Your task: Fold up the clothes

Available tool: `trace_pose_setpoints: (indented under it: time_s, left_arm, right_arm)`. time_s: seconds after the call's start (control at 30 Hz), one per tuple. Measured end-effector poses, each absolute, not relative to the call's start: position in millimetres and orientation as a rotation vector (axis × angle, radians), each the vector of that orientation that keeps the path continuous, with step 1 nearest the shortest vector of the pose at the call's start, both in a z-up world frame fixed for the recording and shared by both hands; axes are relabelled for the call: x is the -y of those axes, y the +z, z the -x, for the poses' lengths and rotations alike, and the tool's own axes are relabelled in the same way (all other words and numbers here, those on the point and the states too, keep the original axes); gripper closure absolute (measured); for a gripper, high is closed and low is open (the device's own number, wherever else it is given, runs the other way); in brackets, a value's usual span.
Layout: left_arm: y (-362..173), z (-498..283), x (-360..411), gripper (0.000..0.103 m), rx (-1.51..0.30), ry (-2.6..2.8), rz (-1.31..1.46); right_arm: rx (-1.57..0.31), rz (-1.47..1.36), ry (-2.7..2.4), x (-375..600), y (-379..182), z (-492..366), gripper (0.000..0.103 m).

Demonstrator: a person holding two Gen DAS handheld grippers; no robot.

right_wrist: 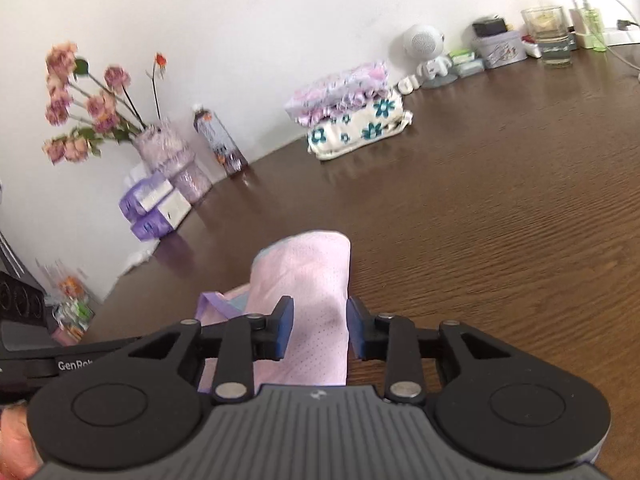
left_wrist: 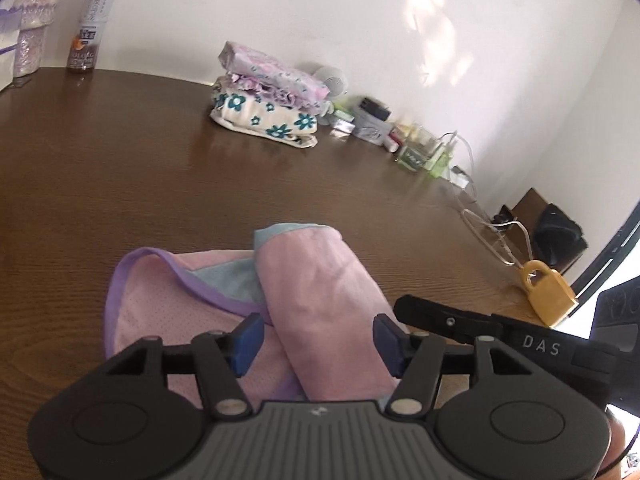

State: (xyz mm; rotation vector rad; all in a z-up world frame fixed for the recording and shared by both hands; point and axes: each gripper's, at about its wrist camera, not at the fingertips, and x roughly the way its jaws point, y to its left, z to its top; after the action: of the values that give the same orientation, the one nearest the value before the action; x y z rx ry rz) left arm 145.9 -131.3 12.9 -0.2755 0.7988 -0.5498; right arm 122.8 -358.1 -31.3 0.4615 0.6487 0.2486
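A pink garment [left_wrist: 320, 280] with purple trim and a pale blue lining lies on the brown wooden table [left_wrist: 120, 184]. Its right side is folded over into a thick strip. My left gripper [left_wrist: 318, 340] hovers open over the near end of that strip, one blue pad on each side. In the right wrist view the same pink garment [right_wrist: 308, 280] runs away from me under my right gripper [right_wrist: 319, 328], which is open with the strip showing between its pads. The right gripper's black body [left_wrist: 500, 336] sits close on the right in the left wrist view.
A stack of folded clothes [left_wrist: 264, 108] [right_wrist: 352, 120] rests by the wall. A drink bottle [left_wrist: 92, 20], a vase of flowers [right_wrist: 172, 156], boxes [right_wrist: 156, 208], a glass [right_wrist: 550, 36], small jars, cables [left_wrist: 492, 240] and a yellow padlock [left_wrist: 548, 292] line the table's edges.
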Motion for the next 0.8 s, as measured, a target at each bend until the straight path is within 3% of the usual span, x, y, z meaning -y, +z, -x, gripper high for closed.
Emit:
trace_pose_setpoints:
  time_s: [0.03,0.07,0.13,0.2,0.23,0.33,0.37,0.4,0.43,0.5,0.53,0.8]
  left_arm:
    - [11,-149,133,0.080,-0.819,-0.563,0.281]
    - [10,-151,133,0.081,-0.832,-0.570,0.289]
    - [14,-151,130,0.070,-0.810,-0.566,0.312]
    - [18,-154,128,0.043,-0.776,-0.548,0.327]
    - [18,-158,130,0.041,-0.769,-0.537,0.320]
    - [17,-169,135,0.048,-0.760,-0.509,0.301]
    - [14,-173,137,0.062,-0.776,-0.512,0.298]
    - [12,-176,137,0.065,-0.794,-0.520,0.310]
    - [12,-177,135,0.063,-0.801,-0.530,0.330]
    - [14,-178,130,0.039,-0.794,-0.536,0.356]
    - [16,-178,129,0.036,-0.786,-0.525,0.357]
    - [22,-177,117,0.035,-0.768,-0.508,0.335]
  right_arm:
    - [-0.656,-0.456,0.254,356,-33,-124,0.081]
    - [-0.659,-0.452,0.257,355,-33,-125,0.080]
    - [-0.643,-0.472,0.259,359,-30,-124,0.078]
    - [-0.630,-0.508,0.255,366,-27,-126,0.071]
    - [-0.633,-0.512,0.244,368,-27,-130,0.071]
    - [-0.677,-0.504,0.247,362,-35,-144,0.075]
    - [-0.690,-0.506,0.252,361,-38,-147,0.079]
    - [-0.688,-0.514,0.256,361,-38,-147,0.078]
    - [-0.675,-0.521,0.253,364,-35,-144,0.078]
    - [-0.653,-0.534,0.246,370,-30,-140,0.068]
    - [-0.652,-0.541,0.239,374,-29,-139,0.066]
    - [-0.695,-0.644,0.250,382,-51,-136,0.066]
